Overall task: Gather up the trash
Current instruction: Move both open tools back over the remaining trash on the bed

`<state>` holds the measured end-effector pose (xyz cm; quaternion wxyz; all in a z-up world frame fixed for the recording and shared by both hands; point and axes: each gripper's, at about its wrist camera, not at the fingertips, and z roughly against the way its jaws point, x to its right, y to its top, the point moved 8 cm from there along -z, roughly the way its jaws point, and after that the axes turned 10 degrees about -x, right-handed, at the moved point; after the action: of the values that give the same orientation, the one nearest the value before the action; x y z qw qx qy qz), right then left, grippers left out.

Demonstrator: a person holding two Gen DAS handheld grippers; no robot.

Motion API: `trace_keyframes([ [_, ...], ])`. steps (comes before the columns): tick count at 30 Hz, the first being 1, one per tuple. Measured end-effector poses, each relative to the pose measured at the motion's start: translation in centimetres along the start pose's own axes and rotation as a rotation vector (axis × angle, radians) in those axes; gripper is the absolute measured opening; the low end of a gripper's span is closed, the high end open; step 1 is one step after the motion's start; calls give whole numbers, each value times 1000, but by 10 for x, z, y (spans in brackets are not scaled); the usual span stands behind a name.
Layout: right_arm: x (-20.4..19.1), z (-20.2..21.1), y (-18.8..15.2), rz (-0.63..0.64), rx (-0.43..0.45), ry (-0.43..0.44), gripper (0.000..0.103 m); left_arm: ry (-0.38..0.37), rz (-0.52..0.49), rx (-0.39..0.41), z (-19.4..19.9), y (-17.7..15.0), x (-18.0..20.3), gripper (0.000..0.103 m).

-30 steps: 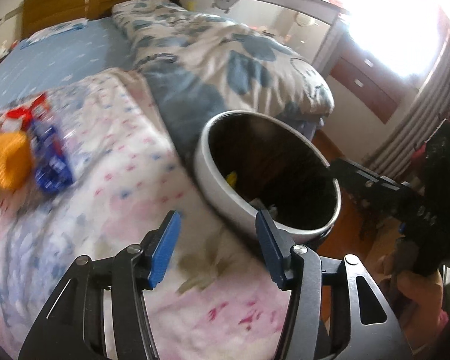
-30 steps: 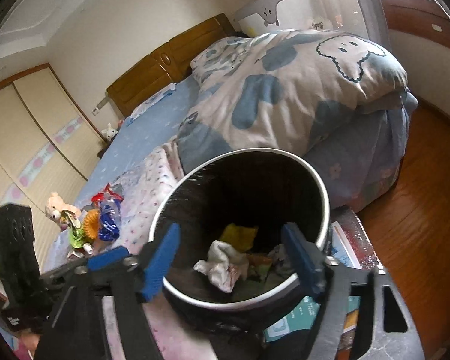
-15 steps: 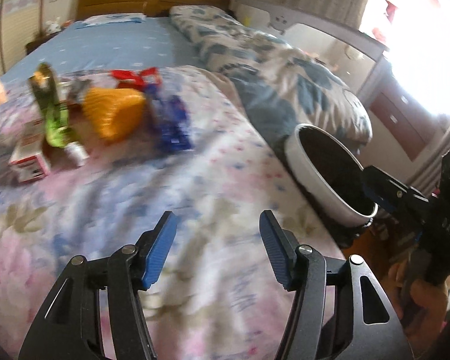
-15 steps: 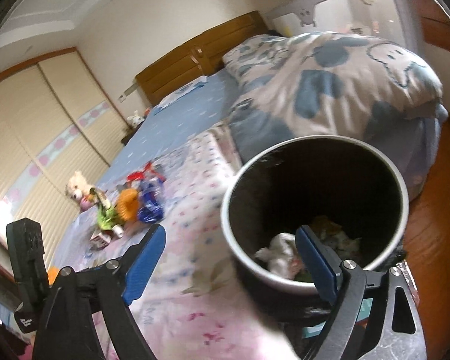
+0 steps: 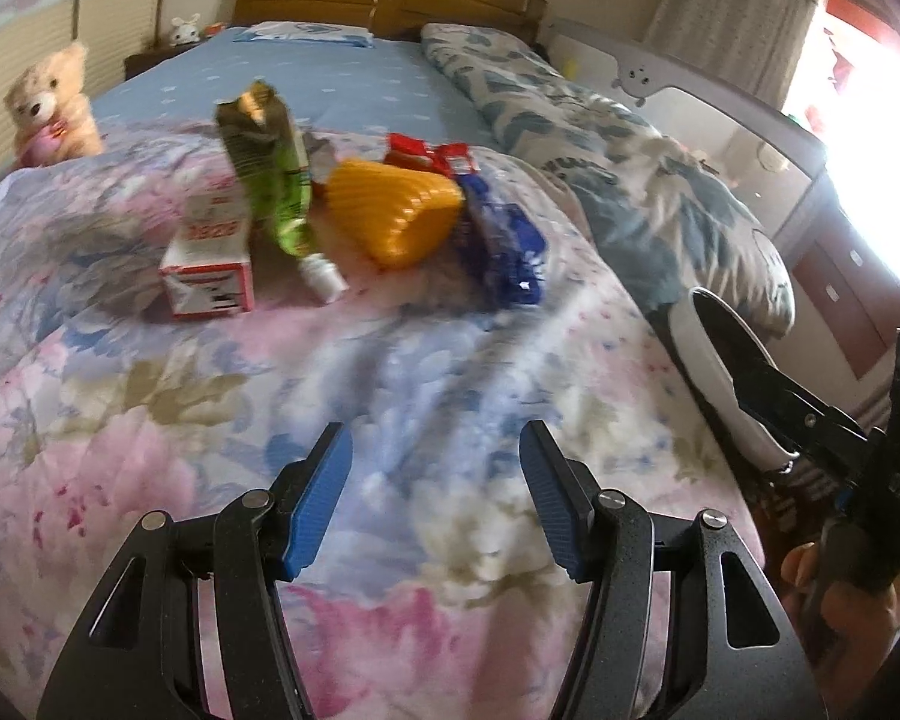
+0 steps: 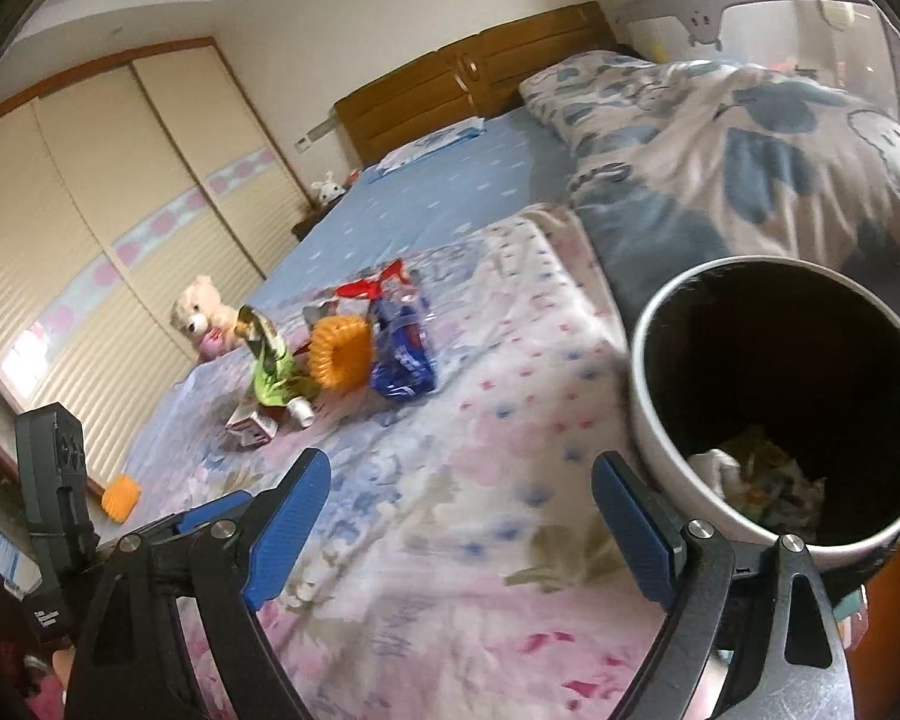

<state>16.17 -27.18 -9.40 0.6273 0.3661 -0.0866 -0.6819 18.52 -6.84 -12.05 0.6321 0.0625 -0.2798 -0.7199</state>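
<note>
Left tongs [image 5: 429,498] swung from bin [image 6: 780,402] toward trash pile [image 5: 354,210] well ahead; both tongs wide, empty.

Colours and patterns across the bed and the bin

The quilt [image 5: 390,372] was patterned with pink, blue and olive flowers on white, and the sheet [image 5: 354,78] behind it was pale blue with small light specks. A duvet [image 6: 750,138] was marked with grey-blue blotches on cream. Among the litter were seen a green and gold packet [image 5: 270,174], a ribbed orange cup [image 5: 399,210], a blue wrapper [image 5: 507,252], a red wrapper [image 5: 426,153] and a red-and-white carton [image 5: 210,267]. The bin [image 6: 672,468] was white outside and black within. Blue pads were carried on both black grippers: left gripper [image 5: 432,498], right gripper [image 6: 459,522]. The teddy bear [image 5: 48,105] was cream.
</note>
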Motion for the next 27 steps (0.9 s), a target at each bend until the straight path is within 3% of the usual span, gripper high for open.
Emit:
trace_keyframes([
  [15,-40,-41,2,72,-43,18,90,63,96,17,4,5,-55,60],
  [27,-47,-71,18,90,-59,4,90,128,137,26,-7,27,-86,63],
])
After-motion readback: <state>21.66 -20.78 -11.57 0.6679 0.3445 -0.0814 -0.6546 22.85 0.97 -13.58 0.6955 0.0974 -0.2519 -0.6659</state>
